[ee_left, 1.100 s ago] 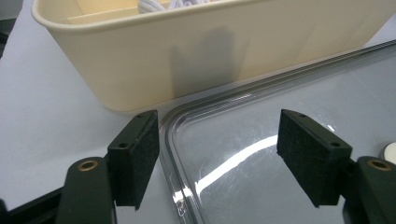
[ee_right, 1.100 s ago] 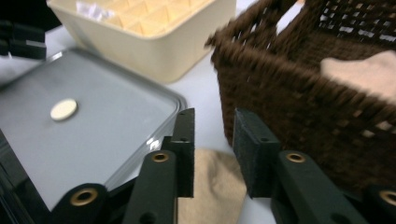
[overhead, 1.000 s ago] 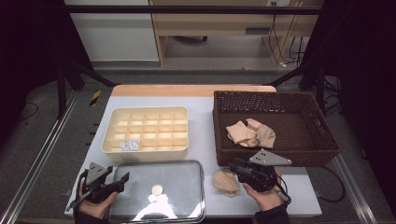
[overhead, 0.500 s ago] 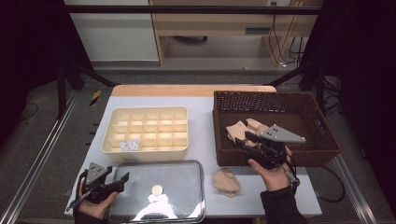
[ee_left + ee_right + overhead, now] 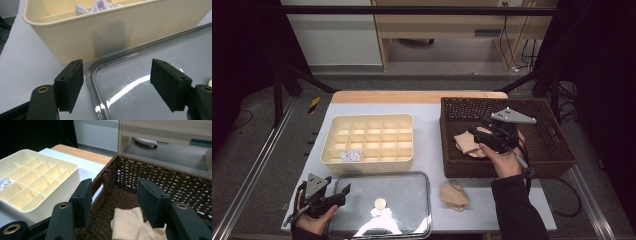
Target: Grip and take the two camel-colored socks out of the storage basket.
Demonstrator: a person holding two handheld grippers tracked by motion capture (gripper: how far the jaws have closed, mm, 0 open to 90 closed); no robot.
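My right gripper [image 5: 474, 134] hovers over the brown wicker basket [image 5: 557, 150], above the folded beige cloths [image 5: 466, 143] that lie inside. Its jaws have just been opening and nothing is between them. In the right gripper view the open gripper [image 5: 113, 200] looks along the basket wall [image 5: 155, 175], with a beige cloth [image 5: 126, 223] below. Another beige cloth [image 5: 454, 194] lies on the table in front of the basket. My left gripper [image 5: 340, 194] rests open at the near left. In the left gripper view it [image 5: 117, 85] straddles the corner of the shiny tray [image 5: 91, 80].
A cream divided box [image 5: 367, 120] stands at mid-left with a white bundle [image 5: 350, 155] in a near compartment. The shiny tray [image 5: 412, 220] holds a small round piece [image 5: 381, 203]. The box's wall [image 5: 100, 32] rises close ahead of the left gripper.
My right gripper has lifted away from the beige cloth on the table and moved back over the basket, and its jaws stand wider. The cloth stayed on the table. The left gripper has kept still.
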